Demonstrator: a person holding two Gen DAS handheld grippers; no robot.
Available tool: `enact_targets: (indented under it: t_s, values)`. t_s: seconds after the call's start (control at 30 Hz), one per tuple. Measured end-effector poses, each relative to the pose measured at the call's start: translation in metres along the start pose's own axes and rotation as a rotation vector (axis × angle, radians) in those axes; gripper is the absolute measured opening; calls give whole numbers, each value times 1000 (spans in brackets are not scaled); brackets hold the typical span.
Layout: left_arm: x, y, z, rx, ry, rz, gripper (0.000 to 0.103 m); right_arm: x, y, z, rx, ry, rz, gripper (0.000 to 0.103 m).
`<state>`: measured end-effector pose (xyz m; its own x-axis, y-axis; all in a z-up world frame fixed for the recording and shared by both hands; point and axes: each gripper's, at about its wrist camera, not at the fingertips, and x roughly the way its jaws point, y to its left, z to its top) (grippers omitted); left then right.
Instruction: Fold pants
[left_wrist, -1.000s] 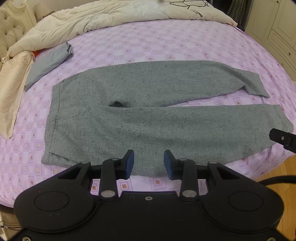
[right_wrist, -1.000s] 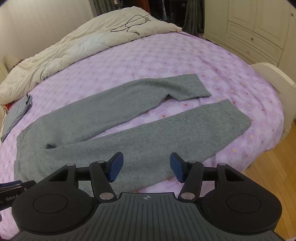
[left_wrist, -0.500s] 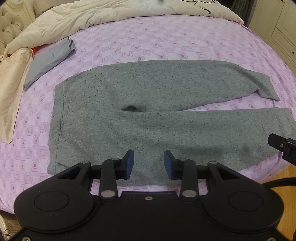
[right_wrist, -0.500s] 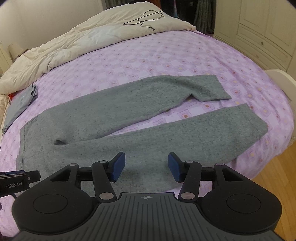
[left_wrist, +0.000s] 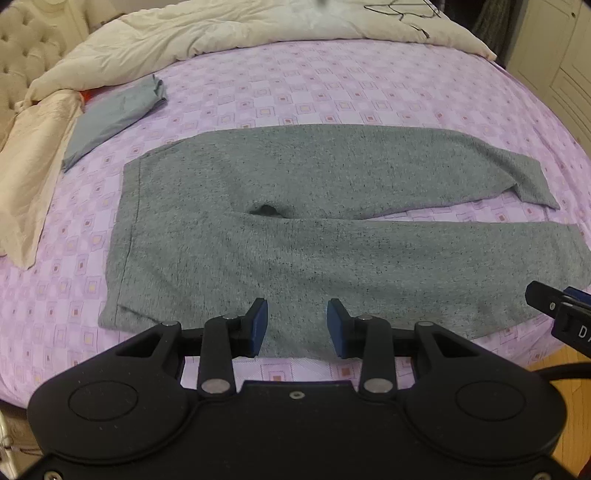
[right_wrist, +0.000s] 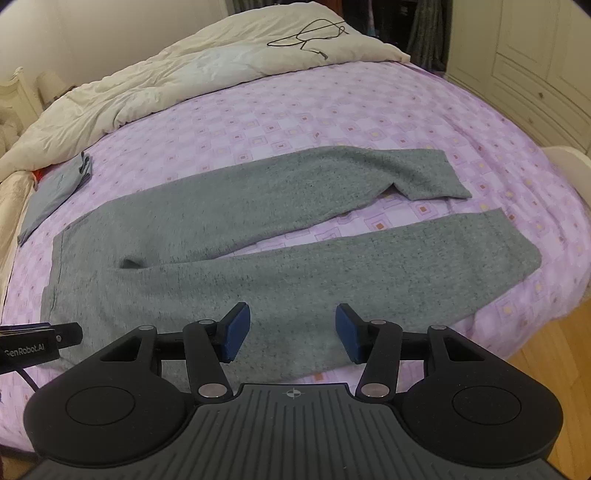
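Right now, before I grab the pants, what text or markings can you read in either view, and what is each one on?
"GenRobot.AI": white lettering on the left gripper body, at the left edge of the right wrist view.
"D": one white letter on the right gripper body, at the right edge of the left wrist view; the rest is cut off.
Crosshair mark, no words: on the right gripper's ribbed housing.
Pants: no readable text.

bare sheet (left_wrist: 332, 92) beyond pants (left_wrist: 295, 229); duvet (left_wrist: 221, 33) behind.

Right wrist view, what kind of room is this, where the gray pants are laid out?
Most likely a bedroom. The gray pants lie spread on a bed with a purple checkered sheet, a cream duvet is bunched at the far side, and built-in wardrobe doors line the right wall.
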<state>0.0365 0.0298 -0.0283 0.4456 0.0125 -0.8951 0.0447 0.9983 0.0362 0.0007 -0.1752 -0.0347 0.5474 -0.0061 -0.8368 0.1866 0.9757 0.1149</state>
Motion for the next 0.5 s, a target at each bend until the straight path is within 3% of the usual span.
enact_targets:
  t_s: [0.23,0.5]
  values:
    - [-8,-4,-13,-41,-15,20,45,-7,-6,-4,-61,-24,15,50]
    - [1,29,-25,-79,37,70,45,4,27,-19,-160,10,42,50]
